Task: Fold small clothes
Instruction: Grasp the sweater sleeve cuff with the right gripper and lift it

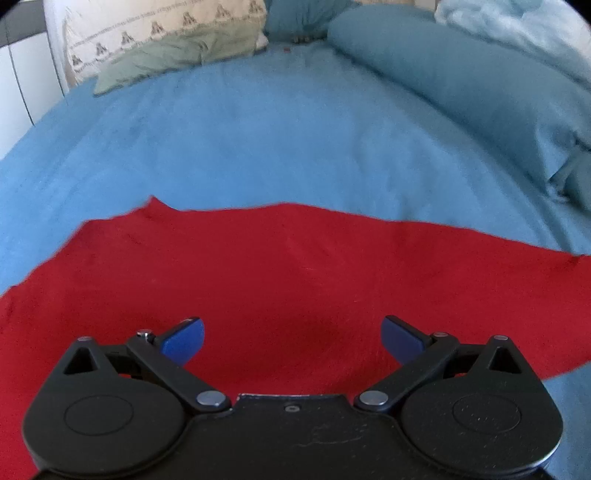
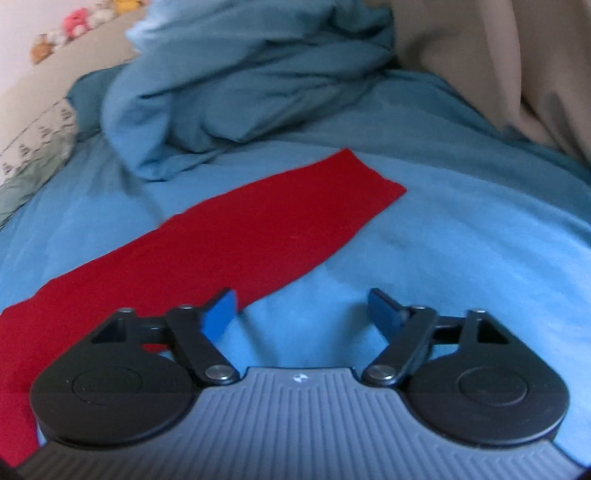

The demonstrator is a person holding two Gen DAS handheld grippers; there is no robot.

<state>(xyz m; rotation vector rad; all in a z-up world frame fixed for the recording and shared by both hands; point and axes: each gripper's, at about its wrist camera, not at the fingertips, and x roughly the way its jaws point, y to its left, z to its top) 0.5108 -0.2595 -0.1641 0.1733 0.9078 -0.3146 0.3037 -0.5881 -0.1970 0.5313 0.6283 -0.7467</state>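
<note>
A red garment [image 1: 280, 273] lies flat on a blue bed sheet [image 1: 258, 140]. My left gripper [image 1: 291, 338] hovers low over the garment's middle, jaws wide open and empty. In the right wrist view the red garment [image 2: 240, 236] runs as a long strip from the lower left up to a squared end at the upper right. My right gripper [image 2: 301, 312] is open and empty over the bare sheet [image 2: 461, 240], just beside the garment's near edge; its left fingertip [image 2: 219, 314] overlaps that edge.
A patterned pillow [image 1: 155, 40] and a teal bolster [image 1: 454, 85] lie at the bed's head. A rumpled teal duvet [image 2: 251, 81] is heaped beyond the garment. A beige curtain [image 2: 498, 66] hangs at the right. Stuffed toys [image 2: 77, 18] sit far left.
</note>
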